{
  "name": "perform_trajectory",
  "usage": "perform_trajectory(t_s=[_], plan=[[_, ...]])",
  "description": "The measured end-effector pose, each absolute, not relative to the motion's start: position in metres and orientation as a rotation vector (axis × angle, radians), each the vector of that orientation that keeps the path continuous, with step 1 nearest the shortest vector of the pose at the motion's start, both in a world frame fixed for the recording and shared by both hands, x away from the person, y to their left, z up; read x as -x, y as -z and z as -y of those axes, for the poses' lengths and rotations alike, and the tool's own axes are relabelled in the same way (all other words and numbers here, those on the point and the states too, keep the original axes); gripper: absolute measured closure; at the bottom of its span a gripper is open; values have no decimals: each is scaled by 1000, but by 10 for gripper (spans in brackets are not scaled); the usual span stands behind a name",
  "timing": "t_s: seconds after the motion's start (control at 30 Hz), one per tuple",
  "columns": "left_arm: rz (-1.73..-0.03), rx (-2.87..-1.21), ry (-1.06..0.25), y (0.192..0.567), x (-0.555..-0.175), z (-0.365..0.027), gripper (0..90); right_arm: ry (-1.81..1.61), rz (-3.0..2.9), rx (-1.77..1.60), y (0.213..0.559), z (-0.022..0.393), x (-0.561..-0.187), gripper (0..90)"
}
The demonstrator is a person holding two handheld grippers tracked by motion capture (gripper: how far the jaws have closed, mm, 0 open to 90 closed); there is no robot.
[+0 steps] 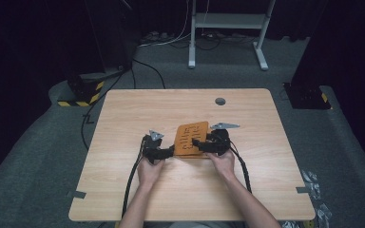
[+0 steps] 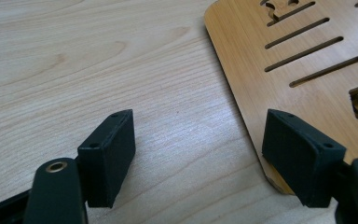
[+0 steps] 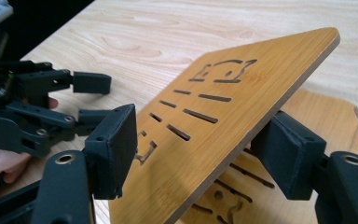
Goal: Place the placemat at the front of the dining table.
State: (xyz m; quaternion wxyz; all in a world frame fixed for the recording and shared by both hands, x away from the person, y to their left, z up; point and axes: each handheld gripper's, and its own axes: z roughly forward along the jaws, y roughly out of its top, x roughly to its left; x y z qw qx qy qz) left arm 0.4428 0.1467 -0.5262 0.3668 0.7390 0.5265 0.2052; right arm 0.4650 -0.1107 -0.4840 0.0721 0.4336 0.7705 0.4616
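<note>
My right tongs [image 3: 200, 154] straddle the tilted upper board [image 3: 242, 98] mid-table, jaws wide and barely pinching; it could slip onto the lower board [image 3: 326, 112]. Left tongs [image 2: 198, 154] gape empty beside it.

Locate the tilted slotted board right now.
In the right gripper view the upper slotted board sits tilted between the right tongs, above a second flat board on the table.
</note>
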Motion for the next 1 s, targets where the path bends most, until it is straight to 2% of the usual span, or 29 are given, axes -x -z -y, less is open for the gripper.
perform_trajectory(t_s=[0.17, 0.23, 1.0], plan=[[-1357, -1910, -545, 526, -442, -143, 257, -1391, -2304, -1282, 479, 107, -465, 308], [-1341, -1953, -590, 527, -442, -138, 256, -1394, -2305, -1276, 477, 107, -464, 307], [-1280, -1988, -569, 527, -440, -124, 250, -1388, -2298, -1218, 477, 88, -457, 293]])
